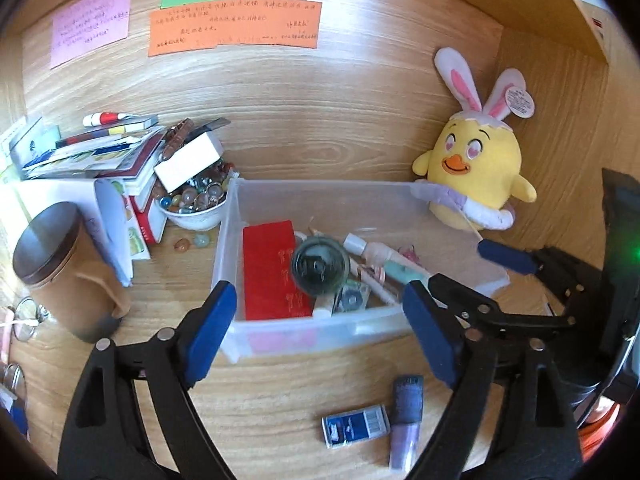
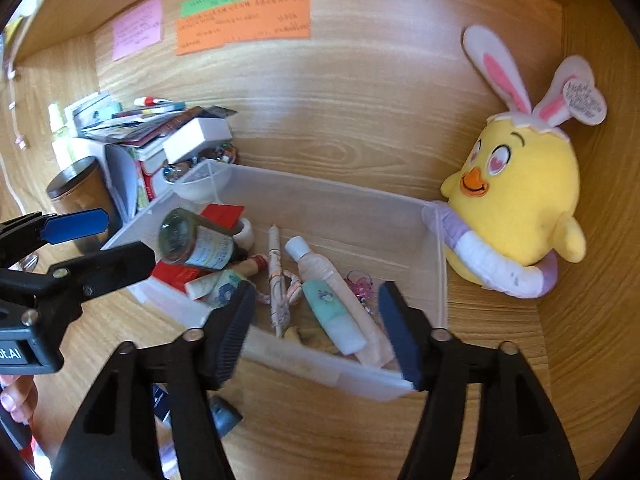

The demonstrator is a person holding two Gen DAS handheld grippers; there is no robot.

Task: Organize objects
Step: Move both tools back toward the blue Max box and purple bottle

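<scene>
Bin [image 1: 228, 240], clear plastic, mid-desk: holds a red packet [image 1: 276, 272], jar [image 1: 320, 266], tubes [image 2: 334, 312], pen and hair ties, so sorting looks well under way. Outstanding, by my reckoning: nail polish [image 1: 406, 420] and a small blue box [image 1: 356, 426] on the desk in front of the bin, plus loose marbles [image 1: 192, 242] beside the bowl [image 1: 196, 216]. Left gripper [image 1: 320, 332] and right gripper [image 2: 316, 332]: both spread wide, empty, poised over the bin's near wall.
</scene>
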